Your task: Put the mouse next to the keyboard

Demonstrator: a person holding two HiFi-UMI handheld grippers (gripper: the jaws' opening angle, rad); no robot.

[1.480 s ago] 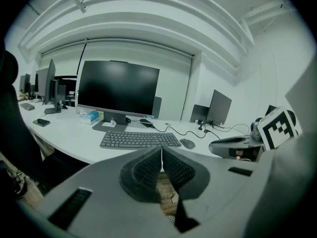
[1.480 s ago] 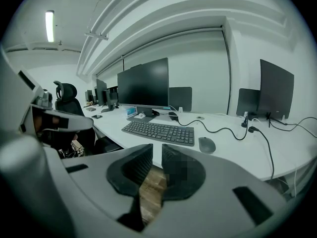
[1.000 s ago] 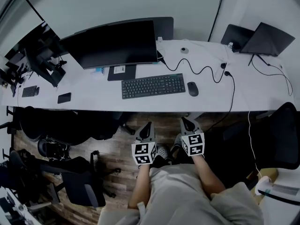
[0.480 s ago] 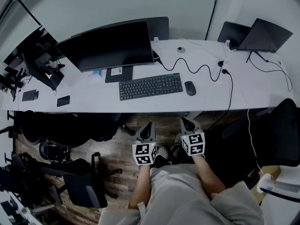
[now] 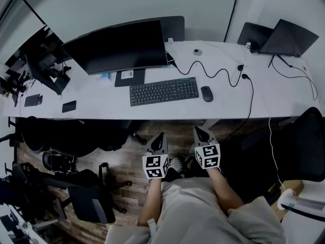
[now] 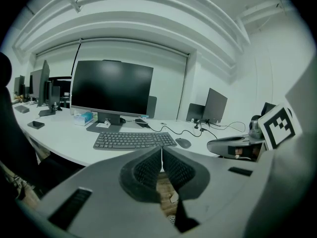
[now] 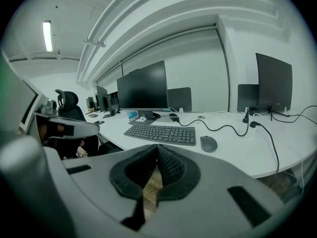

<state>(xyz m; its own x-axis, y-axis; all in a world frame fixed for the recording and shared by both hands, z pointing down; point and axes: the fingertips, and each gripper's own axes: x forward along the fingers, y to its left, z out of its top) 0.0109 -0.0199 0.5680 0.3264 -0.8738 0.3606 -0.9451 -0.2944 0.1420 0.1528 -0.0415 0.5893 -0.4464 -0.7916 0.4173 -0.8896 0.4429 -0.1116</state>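
both tools closed and empty, left tool, right tool, mouse just right of keyboard on tabletop

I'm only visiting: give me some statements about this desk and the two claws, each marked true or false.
1. The mouse lies on the desk, just right of the keyboard. True.
2. The left claw holds the mouse. False: it is shut on nothing, short of the desk.
3. The right claw is wide open. False: it is shut and empty.
4. The monitor behind the keyboard is dark. True.
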